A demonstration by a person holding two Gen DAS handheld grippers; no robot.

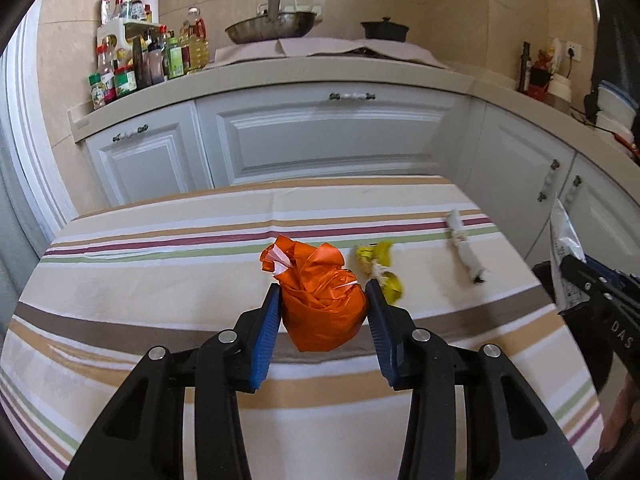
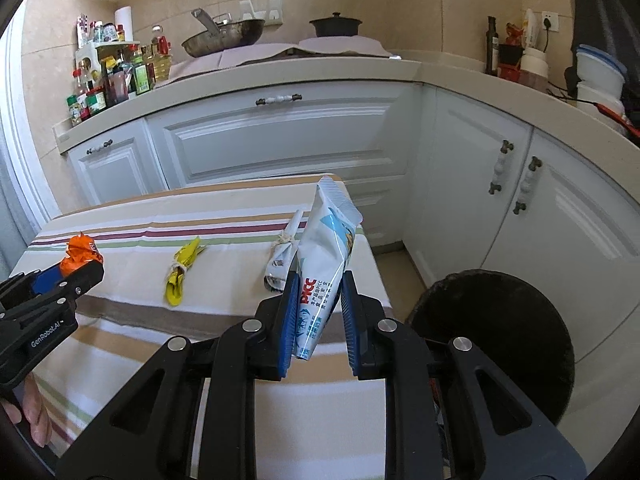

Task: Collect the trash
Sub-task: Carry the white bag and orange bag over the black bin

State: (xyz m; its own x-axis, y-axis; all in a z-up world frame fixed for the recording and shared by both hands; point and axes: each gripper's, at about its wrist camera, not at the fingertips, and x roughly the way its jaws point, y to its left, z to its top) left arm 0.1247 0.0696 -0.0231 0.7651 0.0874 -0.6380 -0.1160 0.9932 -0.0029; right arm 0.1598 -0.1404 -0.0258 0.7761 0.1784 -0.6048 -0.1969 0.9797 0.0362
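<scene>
My left gripper (image 1: 324,300) is shut on a crumpled orange plastic bag (image 1: 320,304) above the striped tablecloth (image 1: 160,280); it also shows in the right wrist view (image 2: 80,256). My right gripper (image 2: 318,292) is shut on a white and blue snack packet (image 2: 326,256), held upright over the table's right edge; the packet shows in the left wrist view (image 1: 566,264). A knotted yellow wrapper (image 1: 380,266) (image 2: 182,270) and a twisted white wrapper (image 1: 464,246) (image 2: 282,254) lie on the cloth.
A dark round bin (image 2: 496,340) stands on the floor right of the table. White kitchen cabinets (image 1: 336,132) run behind and to the right. The counter holds bottles (image 1: 136,64), a wok (image 1: 270,28) and a black pot (image 1: 384,30).
</scene>
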